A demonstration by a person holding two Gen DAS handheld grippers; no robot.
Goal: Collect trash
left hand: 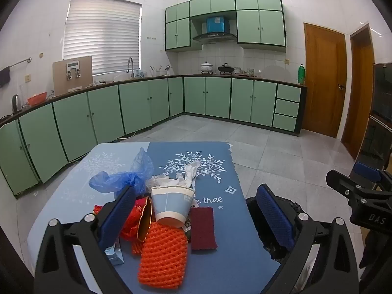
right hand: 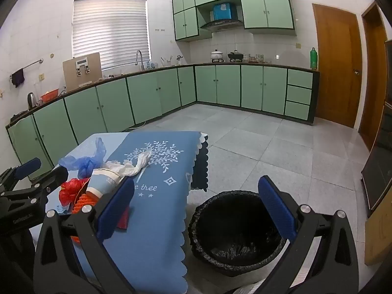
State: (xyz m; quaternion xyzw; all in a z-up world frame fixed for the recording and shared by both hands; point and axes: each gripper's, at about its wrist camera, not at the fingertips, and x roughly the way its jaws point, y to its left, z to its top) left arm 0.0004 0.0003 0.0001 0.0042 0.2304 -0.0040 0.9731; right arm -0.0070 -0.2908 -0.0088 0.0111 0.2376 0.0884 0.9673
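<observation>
Both grippers, left (left hand: 196,216) and right (right hand: 196,210), jaws apart, empty. Trash (left hand: 169,205) heaped mid-bench (left hand: 220,264); bin (right hand: 235,230) beside right edge.

Trash pile (left hand: 161,210) crowds table's left, bin (right hand: 235,227) mouth unobstructed

The blue scalloped tablecloth (left hand: 220,257) on the worktop bore white lettering, readable only as "thee", below its white tree print. In the left wrist view, the black body of the right gripper (left hand: 374,218) at far right carried the letters "DAS".
</observation>
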